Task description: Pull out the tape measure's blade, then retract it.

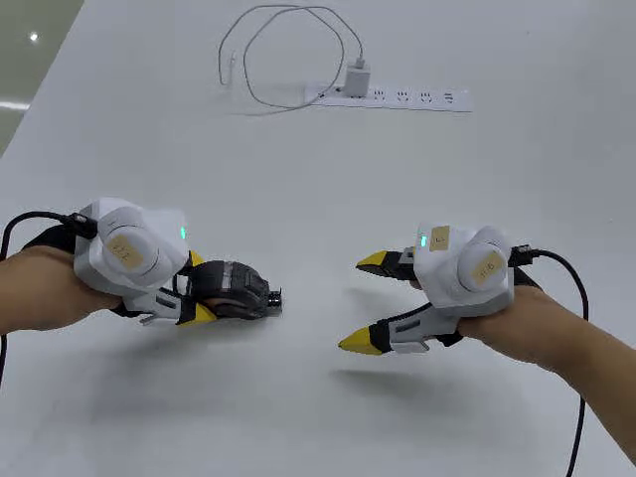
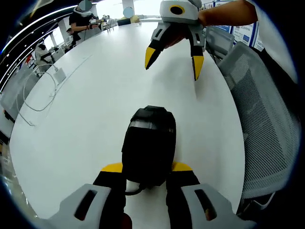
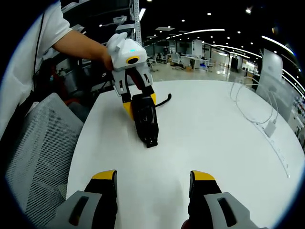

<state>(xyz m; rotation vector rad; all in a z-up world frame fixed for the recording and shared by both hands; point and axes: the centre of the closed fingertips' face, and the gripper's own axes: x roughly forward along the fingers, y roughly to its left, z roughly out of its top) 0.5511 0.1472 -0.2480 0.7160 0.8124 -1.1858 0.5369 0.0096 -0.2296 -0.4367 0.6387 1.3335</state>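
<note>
Tape measure (image 1: 234, 288), on the desk (image 1: 318, 169) at near left and clamped in the left gripper (image 1: 199, 288), could twist loose if the right gripper (image 1: 362, 303), wide open, empty and well apart to its right, misses the small blade tip (image 3: 151, 142) or tugs off-line

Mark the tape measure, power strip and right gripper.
tape measure (image 1: 231, 286): head view, top of its black case.
power strip (image 1: 417, 97): head view, middle of its white body.
right gripper (image 1: 352, 304): head view, midway between its yellow fingertips.
</note>
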